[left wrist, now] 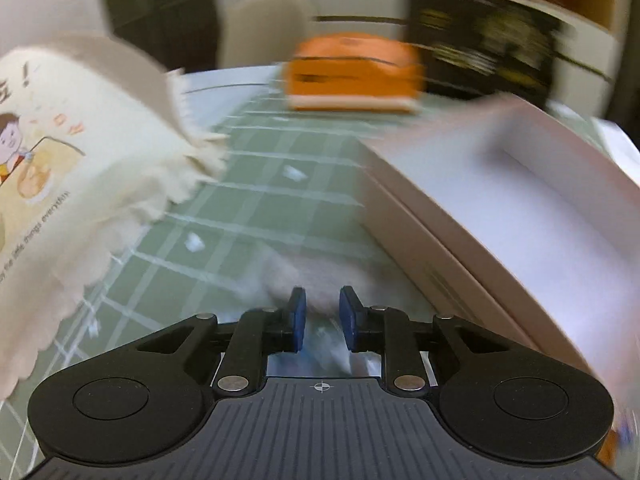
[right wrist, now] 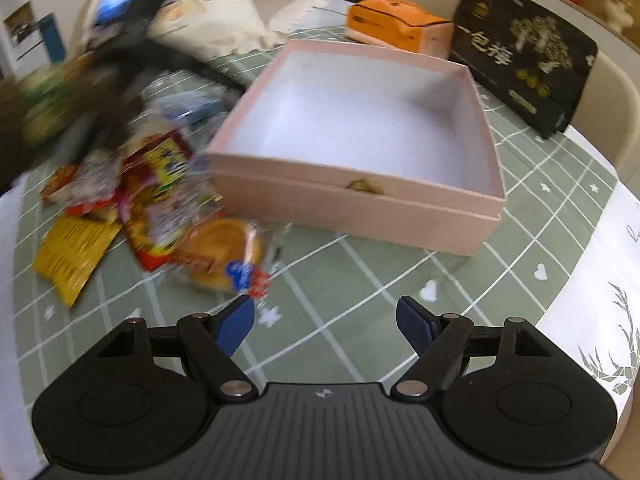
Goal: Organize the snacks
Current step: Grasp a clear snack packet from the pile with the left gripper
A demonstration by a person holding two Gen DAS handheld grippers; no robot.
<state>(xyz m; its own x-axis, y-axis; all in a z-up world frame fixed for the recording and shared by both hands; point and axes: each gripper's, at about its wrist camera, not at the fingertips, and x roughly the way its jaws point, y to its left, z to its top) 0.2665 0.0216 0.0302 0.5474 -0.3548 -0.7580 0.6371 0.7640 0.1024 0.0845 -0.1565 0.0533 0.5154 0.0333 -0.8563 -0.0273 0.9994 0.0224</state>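
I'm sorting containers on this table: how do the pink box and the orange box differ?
The pink box is wide, shallow, open-topped and empty; the orange box is smaller and closed. The pink box sits nearer the snack pile; the orange box stands behind it. Both rest on the green checked tablecloth.

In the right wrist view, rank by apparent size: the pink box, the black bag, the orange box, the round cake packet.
1. pink box
2. black bag
3. orange box and round cake packet: they look alike; the packet is nearer the camera and blurred, so unranked.
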